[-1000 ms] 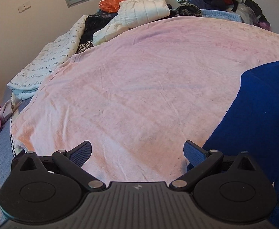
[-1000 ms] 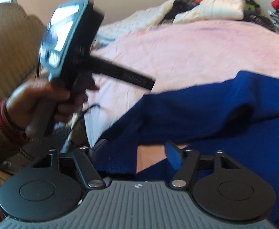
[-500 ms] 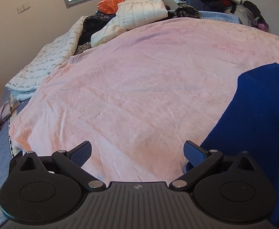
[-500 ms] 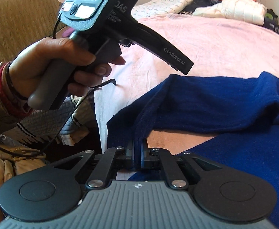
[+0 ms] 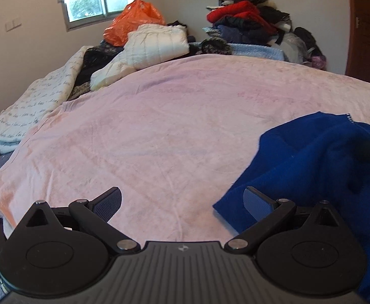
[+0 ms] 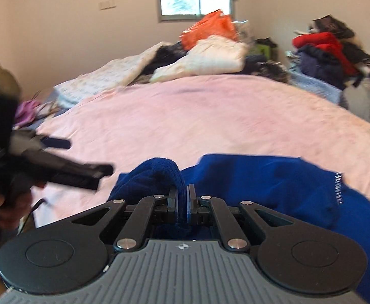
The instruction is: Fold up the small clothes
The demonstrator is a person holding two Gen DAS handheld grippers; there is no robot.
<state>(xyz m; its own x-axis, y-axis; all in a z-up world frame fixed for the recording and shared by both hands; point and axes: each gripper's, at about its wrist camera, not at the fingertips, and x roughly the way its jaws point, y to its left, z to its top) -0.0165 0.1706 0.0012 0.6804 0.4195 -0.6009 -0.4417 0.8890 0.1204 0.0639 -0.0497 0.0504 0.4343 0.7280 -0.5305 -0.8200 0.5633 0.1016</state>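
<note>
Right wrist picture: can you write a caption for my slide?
Right gripper shut on a fold of the blue sweater, above the pink blanket.

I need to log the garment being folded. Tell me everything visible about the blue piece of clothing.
The blue garment is a deep royal blue, soft and fuzzy like fleece or knit. It lies rumpled on the pink blanket at the near right of the bed, with pale stitching at one edge. One fold is lifted into a hump, pinched between the shut pads of the right claw. The left claw is open beside its near corner, not gripping it.
</note>
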